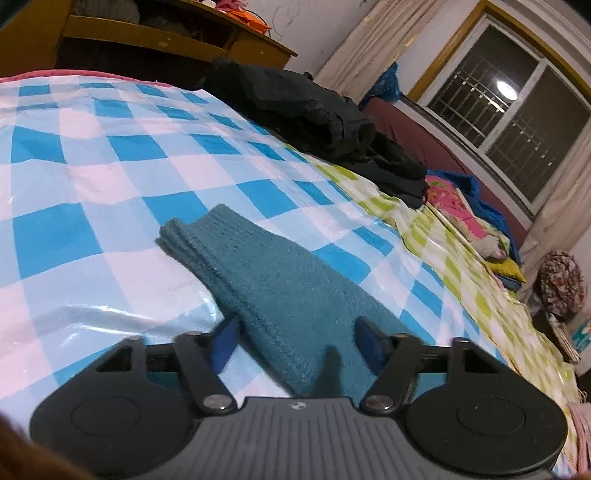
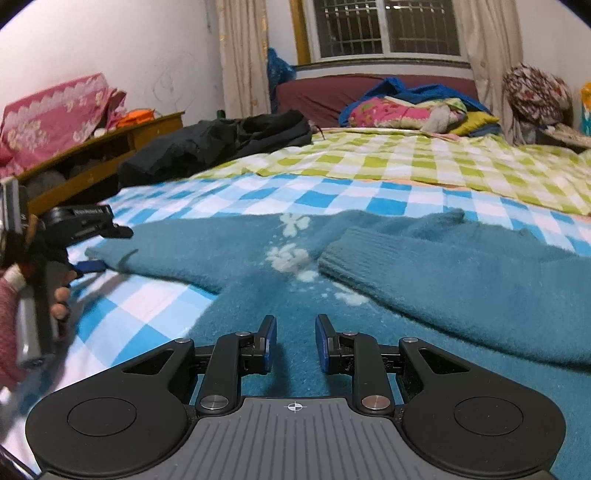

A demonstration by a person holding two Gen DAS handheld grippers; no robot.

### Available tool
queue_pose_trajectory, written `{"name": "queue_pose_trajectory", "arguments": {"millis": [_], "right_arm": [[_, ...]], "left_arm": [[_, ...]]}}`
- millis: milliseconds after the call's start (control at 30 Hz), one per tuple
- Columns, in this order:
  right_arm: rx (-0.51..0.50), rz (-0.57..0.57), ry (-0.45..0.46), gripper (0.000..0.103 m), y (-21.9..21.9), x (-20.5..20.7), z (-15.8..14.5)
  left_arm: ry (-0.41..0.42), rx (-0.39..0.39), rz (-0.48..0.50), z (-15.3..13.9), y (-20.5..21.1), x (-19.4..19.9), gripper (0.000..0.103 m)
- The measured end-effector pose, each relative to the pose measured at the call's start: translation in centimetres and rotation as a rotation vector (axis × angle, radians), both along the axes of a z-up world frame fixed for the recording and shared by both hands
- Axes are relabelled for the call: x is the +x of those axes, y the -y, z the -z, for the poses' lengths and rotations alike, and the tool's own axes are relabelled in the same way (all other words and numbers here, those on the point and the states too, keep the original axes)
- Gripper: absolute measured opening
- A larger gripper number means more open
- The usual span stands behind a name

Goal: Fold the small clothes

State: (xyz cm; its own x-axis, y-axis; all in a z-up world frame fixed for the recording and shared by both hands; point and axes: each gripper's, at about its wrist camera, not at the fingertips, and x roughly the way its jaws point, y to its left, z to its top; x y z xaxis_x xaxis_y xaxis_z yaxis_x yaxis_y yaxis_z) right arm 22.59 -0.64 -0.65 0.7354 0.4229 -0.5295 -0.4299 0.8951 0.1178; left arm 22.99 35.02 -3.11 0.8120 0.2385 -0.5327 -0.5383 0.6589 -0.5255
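A teal knitted sweater (image 2: 424,295) with white flower marks lies spread on the blue-checked bed cover (image 2: 258,195). One sleeve is folded across its body. The other sleeve (image 1: 280,273) stretches out to the left. My left gripper (image 1: 298,341) straddles that sleeve near its cuff, with one blue pad by the sleeve's edge and the other over the knit. I see no pinch in the cloth. In the right wrist view the left gripper (image 2: 107,248) is at the far left, held by a hand. My right gripper (image 2: 295,341) hovers over the sweater's lower body, its jaws a narrow gap apart and empty.
A heap of black clothes (image 1: 317,122) lies at the far side of the bed. Beyond it lie a green-checked sheet (image 2: 406,158) and a pile of bright bedding (image 2: 402,110). A wooden cabinet (image 2: 110,147) stands to the left, and a window (image 2: 384,29) is at the back.
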Motion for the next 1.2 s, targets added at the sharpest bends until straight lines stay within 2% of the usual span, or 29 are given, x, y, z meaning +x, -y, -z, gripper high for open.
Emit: {"name": "queue_pose_trajectory", "arguments": {"millis": [33,67,100,167,267,400,600,733,833,933,1000,1100,1167,1200], "right_arm": [[0.006,0.005,0.001,0.023,0.2,0.0,-0.1],[0.010,0.009,0.004,0.023,0.4,-0.1,-0.1],[0.013,0.013,0.005,0.023,0.5,-0.2,-0.2],[0.025,0.020,0.006,0.023,1.0,-0.3,-0.4],[0.044,0.033,0.011,0.023,1.9,-0.4,-0.7],[0.082,0.062,0.005,0.023,3.4,-0.5,-1.0],[0.125,0.126,-0.006,0.023,6.7,-0.8,-1.5],[0.140,0.187,0.002,0.023,9.7,-1.2,-1.6],[0.154,0.240,-0.005,0.023,12.2,-1.5,-1.5],[0.165,0.296,-0.014,0.023,14.8,-2.0,-1.1],[0.167,0.332,-0.018,0.024,16.5,-2.4,-0.8],[0.170,0.379,-0.016,0.024,19.0,-3.2,-0.7],[0.176,0.405,-0.009,0.024,20.2,-3.7,-0.8],[0.181,0.417,-0.006,0.024,20.8,-3.8,-0.9]], "left_arm": [[-0.002,-0.015,-0.004,0.1,-0.1,0.5,0.038],[-0.001,-0.043,-0.005,0.3,-0.4,0.9,0.026],[0.005,-0.073,-0.004,0.5,-0.6,1.2,0.024],[0.018,-0.063,0.001,0.1,-0.3,1.6,0.020],[0.038,0.027,0.057,-1.7,1.5,2.3,0.018],[0.113,0.100,0.196,-5.1,5.4,3.1,0.018],[0.214,0.158,0.468,-9.6,14.5,5.2,0.018],[0.252,0.157,0.645,-11.1,21.4,6.7,0.018],[0.266,0.178,0.779,-11.4,27.4,7.8,0.018],[0.236,0.226,0.893,-10.7,33.1,8.6,0.019],[0.189,0.281,0.963,-9.4,36.8,9.0,0.020],[0.135,0.413,1.033,-7.6,40.8,8.3,0.023],[0.125,0.477,1.079,-6.8,42.1,7.1,0.034],[0.121,0.506,1.095,-6.5,42.4,6.3,0.036]]}}
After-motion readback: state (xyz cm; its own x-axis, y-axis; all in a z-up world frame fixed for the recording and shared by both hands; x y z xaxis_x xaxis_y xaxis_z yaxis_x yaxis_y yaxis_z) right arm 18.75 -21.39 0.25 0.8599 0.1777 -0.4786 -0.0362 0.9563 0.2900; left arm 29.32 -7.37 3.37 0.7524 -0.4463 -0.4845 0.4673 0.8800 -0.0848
